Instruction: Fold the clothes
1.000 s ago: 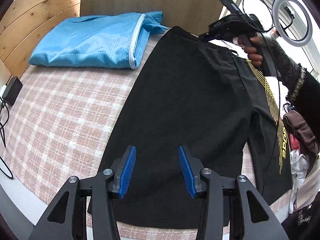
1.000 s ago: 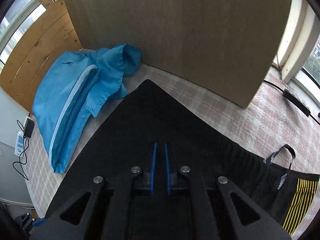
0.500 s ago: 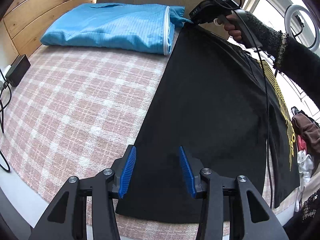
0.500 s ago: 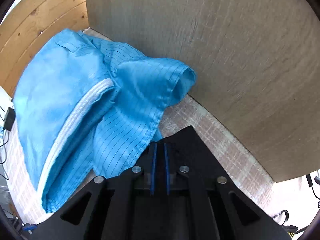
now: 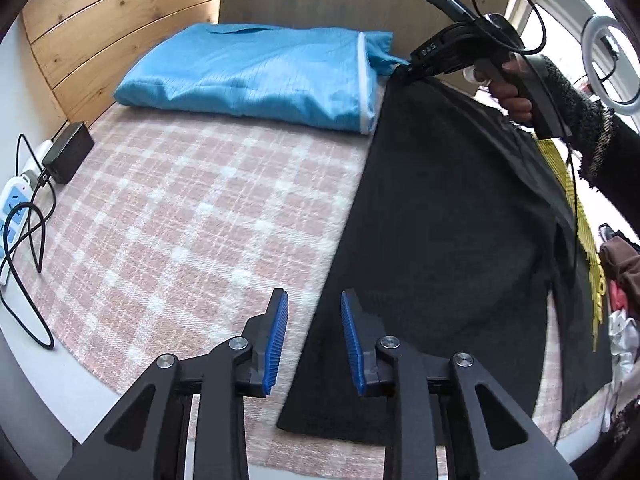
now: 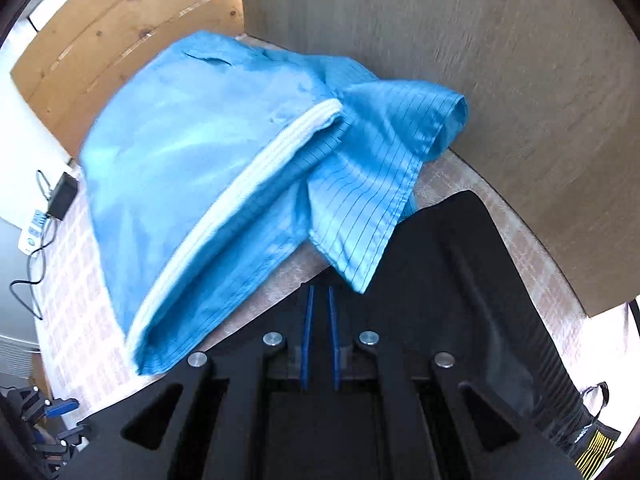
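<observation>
Black shorts (image 5: 440, 248) with a yellow striped side panel lie spread over the right half of a pink plaid blanket (image 5: 192, 216), their near hem close to the blanket's near edge and their far corner lifted off the surface. That far corner is pinched in the right gripper (image 6: 319, 336), whose blue pads (image 6: 307, 336) stand almost together with dark cloth between them; in the left wrist view the same tool hangs at the far right, carried by a hand (image 5: 514, 92) in a dark knitted sleeve. From the raised corner the fabric slopes down toward the near side in one long taut edge. The left gripper (image 5: 314, 340) hovers low over the near left edge of the shorts, its jaws closing; the edge of the cloth runs below the gap between the pads, and I cannot tell whether either pad touches it.

A folded blue garment (image 5: 260, 76) with a white band lies at the far side of the blanket, against a wooden panel (image 5: 120, 28); its loose sleeve reaches right up to the lifted corner of the shorts. On the left, off the blanket, a black adapter (image 5: 68, 152) and a white power strip (image 5: 14, 208) sit with looping cables. A ring light (image 5: 612, 64) stands at the far right, and a heap of other clothes (image 5: 620, 280) shows at the right edge.
</observation>
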Demonstrator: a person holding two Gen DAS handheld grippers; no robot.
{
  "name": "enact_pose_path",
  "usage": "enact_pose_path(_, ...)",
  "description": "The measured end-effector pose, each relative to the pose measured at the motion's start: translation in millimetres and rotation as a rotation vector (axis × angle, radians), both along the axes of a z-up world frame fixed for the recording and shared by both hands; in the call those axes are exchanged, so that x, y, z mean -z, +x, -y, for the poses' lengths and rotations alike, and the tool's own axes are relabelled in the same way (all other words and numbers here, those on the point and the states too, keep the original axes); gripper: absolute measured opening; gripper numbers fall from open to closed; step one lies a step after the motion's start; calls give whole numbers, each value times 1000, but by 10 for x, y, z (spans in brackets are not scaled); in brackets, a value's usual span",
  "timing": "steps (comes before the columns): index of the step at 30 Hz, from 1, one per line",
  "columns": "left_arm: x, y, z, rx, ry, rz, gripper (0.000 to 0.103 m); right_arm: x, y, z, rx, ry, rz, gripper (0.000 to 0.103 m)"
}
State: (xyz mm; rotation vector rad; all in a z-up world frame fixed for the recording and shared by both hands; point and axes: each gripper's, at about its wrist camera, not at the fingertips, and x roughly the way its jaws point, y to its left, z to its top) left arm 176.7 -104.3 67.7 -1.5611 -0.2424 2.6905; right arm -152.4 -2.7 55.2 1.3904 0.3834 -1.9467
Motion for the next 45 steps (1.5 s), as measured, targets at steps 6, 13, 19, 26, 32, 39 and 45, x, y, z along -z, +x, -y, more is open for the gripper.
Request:
enact_pose_path(6,95,60,-417,143,60,43,28,-83,581,-926,-4,67,81,8)
enact_pose_path(13,193,68,-141,27,-51,61,23,238,1092,-1086,-13,94,66,19)
enact_pose_path(19,-10,168,158,-66,-13,35,22,2,1428,-1098,-32,-19,69,19)
enact_pose_path(26,-192,244,-527,154,68,13,22,-322,1937,-2312,204,-128,152,19)
enact_pose_path(32,-283,410,-1689,492,141,2,32,-246,2518,-3322,419,-97,201,19)
enact_pose_path(39,-188,922,-2585,752,40,25,43,73,3315,-4160,555,-86,254,25)
enact_pose_path(45,41,907,-2868,752,-58,57,38,174,3646,-4376,534,-83,240,33)
